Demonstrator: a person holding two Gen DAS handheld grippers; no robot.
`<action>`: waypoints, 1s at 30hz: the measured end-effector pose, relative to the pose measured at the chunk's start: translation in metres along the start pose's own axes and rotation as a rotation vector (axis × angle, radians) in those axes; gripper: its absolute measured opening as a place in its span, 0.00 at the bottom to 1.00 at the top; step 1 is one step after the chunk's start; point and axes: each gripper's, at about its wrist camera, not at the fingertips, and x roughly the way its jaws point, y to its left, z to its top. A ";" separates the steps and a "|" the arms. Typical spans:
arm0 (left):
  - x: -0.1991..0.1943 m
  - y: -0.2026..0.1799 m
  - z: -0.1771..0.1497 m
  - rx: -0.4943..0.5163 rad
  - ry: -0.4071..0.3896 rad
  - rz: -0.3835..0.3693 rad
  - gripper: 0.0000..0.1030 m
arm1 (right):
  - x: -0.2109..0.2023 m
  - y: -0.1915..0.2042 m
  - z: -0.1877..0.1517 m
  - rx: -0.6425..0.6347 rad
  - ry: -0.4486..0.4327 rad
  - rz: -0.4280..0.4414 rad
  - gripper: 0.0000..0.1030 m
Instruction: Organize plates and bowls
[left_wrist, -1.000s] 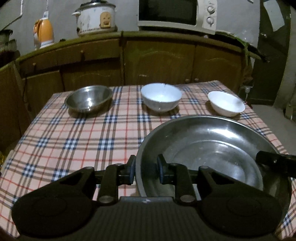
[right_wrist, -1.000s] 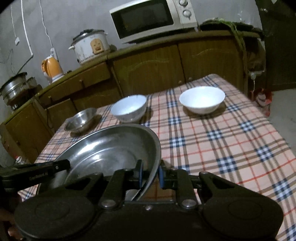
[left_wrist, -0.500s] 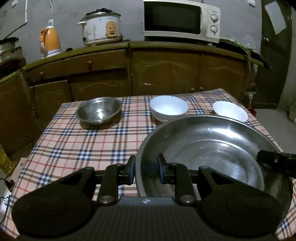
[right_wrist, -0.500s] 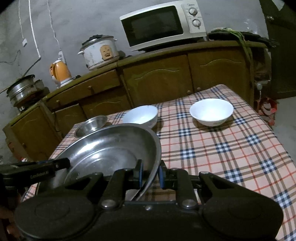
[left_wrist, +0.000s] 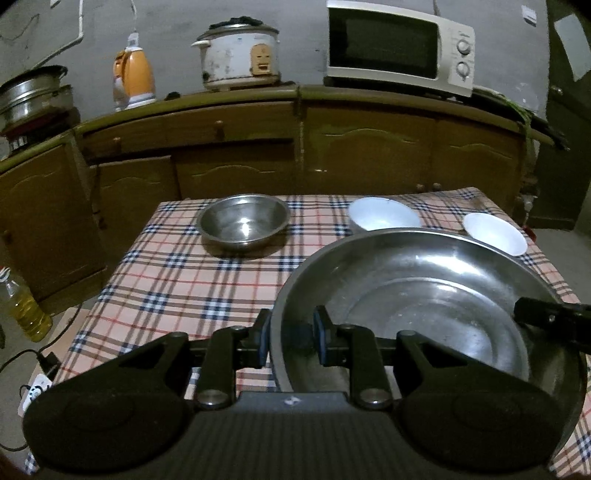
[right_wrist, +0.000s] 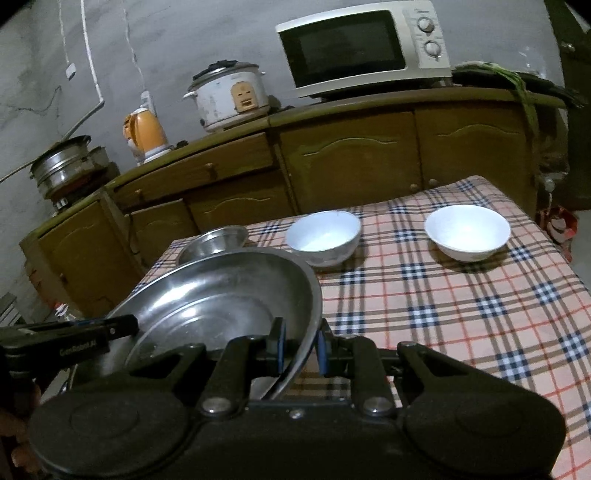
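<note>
Large steel basin (left_wrist: 424, 295): held above the near part of the checked tablecloth (left_wrist: 177, 280), open side up, rim tilted a little; round, so no long axis.
Inside the basin: nothing to see.
Small steel bowl (left_wrist: 243, 221): on the far left of the cloth, shows no contents.
Two white bowls (right_wrist: 323, 236) (right_wrist: 467, 230): far side, apart, upright, both with nothing inside.
Left gripper (left_wrist: 291, 341): narrow, pinches the basin's left rim.
Right gripper (right_wrist: 298, 349): narrow, pinches the right rim.

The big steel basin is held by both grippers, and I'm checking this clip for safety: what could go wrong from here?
1. The left gripper and right gripper pinch only the thin rim of the basin; it might slip or tilt.
2. Lowered carelessly, it could hit the white bowl or steel bowl.
</note>
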 end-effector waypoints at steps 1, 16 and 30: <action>0.000 0.003 0.000 -0.002 0.000 0.004 0.24 | 0.002 0.003 0.000 -0.003 0.002 0.003 0.22; 0.002 0.044 -0.001 -0.043 0.003 0.060 0.24 | 0.032 0.047 0.001 -0.047 0.020 0.037 0.22; 0.013 0.082 -0.009 -0.084 0.027 0.095 0.24 | 0.063 0.084 -0.004 -0.095 0.052 0.060 0.22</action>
